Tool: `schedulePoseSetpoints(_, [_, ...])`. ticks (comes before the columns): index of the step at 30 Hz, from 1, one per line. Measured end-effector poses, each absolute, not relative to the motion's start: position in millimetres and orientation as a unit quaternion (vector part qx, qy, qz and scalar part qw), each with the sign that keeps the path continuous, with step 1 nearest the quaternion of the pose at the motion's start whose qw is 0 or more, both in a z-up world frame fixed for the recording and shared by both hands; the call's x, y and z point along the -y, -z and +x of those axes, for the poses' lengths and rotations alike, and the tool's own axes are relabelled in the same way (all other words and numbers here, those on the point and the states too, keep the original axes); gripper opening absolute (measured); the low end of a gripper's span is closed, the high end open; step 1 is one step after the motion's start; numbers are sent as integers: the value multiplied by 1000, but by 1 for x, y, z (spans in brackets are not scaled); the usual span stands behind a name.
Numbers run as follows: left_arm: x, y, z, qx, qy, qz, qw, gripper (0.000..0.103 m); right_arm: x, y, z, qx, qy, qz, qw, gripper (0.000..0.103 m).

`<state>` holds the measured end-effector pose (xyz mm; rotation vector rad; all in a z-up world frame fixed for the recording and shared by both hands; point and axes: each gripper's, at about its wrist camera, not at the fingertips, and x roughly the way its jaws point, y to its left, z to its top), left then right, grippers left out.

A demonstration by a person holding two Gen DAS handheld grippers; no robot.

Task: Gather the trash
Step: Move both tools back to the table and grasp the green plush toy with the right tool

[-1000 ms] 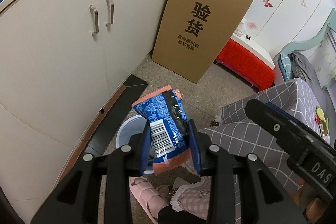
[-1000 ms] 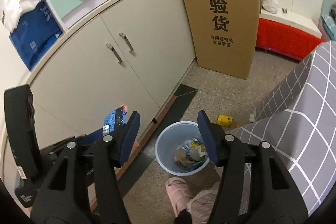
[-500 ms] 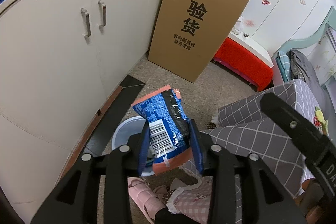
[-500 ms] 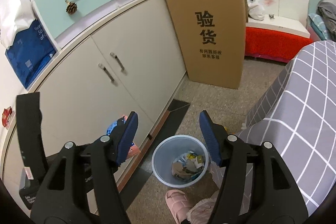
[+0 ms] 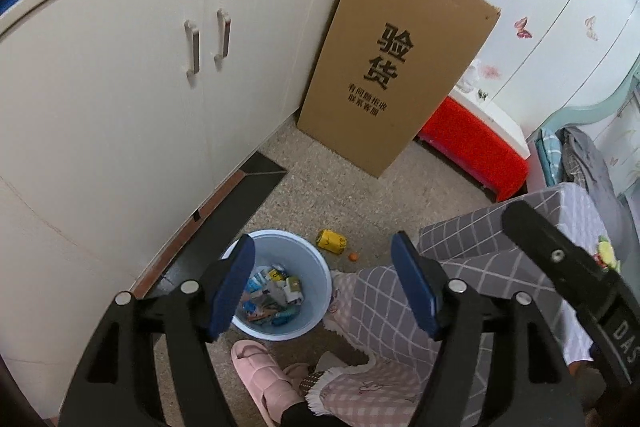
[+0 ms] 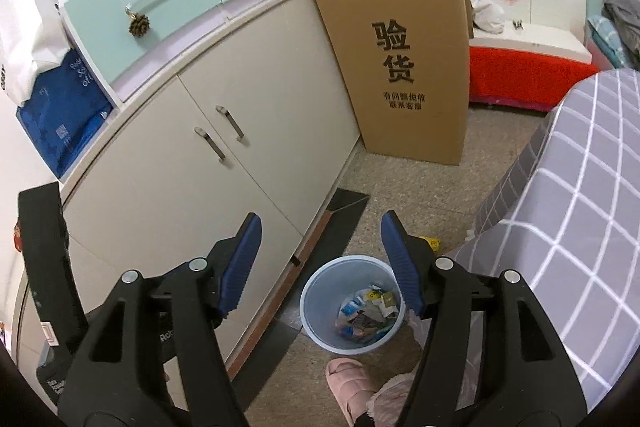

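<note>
A light blue trash bin [image 5: 316,267] stands on the floor by the cabinet and holds several wrappers [image 5: 272,297]. It also shows in the right wrist view [image 6: 320,291]. My left gripper [image 5: 324,287] is open and empty above the bin. My right gripper [image 6: 322,263] is open and empty, higher above the bin. A yellow can [image 5: 331,241] and a small orange bit [image 5: 352,257] lie on the floor just beyond the bin. The can also shows in the right wrist view [image 6: 431,243].
A white cabinet [image 5: 140,107] runs along the left. A tall cardboard box [image 5: 392,75] leans behind. A grey checked cloth [image 6: 580,227] covers furniture on the right. A pink slipper [image 5: 260,371] and the person's leg are below the bin. A red bench [image 5: 476,147] stands far right.
My left gripper opened and the blue snack wrapper it held is gone from the jaws. Both grippers have risen a little above the bin.
</note>
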<state>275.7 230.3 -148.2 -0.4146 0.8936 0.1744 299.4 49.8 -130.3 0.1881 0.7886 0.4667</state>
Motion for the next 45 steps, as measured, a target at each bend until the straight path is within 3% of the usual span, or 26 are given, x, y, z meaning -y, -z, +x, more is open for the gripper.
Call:
schedulePoseSetpoints(9, [-167,92,265,-394,-38,-166,903,69,28,91,280,-343,-192,106,913,64])
schedulePoseSetpoints(20, [-3,64,287,-408,91,-83,905,69,209,72,265,-303,-58,152,939,67])
schedulePoseSetpoints(27, [94,66,304,-421,145,-18,895,69,296,103,287,-369,-5,195,909,70])
schedulePoseSetpoints(33, [108,71,319,-432,130,-22,892,69,296,126,320,-393,-27,210,895,70])
schedulePoseSetpoints(35, [108,73,323,-435,121,-18,892,69,294,135,329,-401,-34,209,891,61])
schedulePoseSetpoints(36, [107,74,325,-437,119,-16,891,69,292,138,331,-402,-36,203,892,47])
schedulePoseSetpoints(37, [108,75,328,-439,118,-15,891,69,292,139,330,-393,-37,194,898,21])
schedulePoseSetpoints(45, [119,79,341,-450,130,-36,883,69,328,120,306,-338,-17,235,911,15])
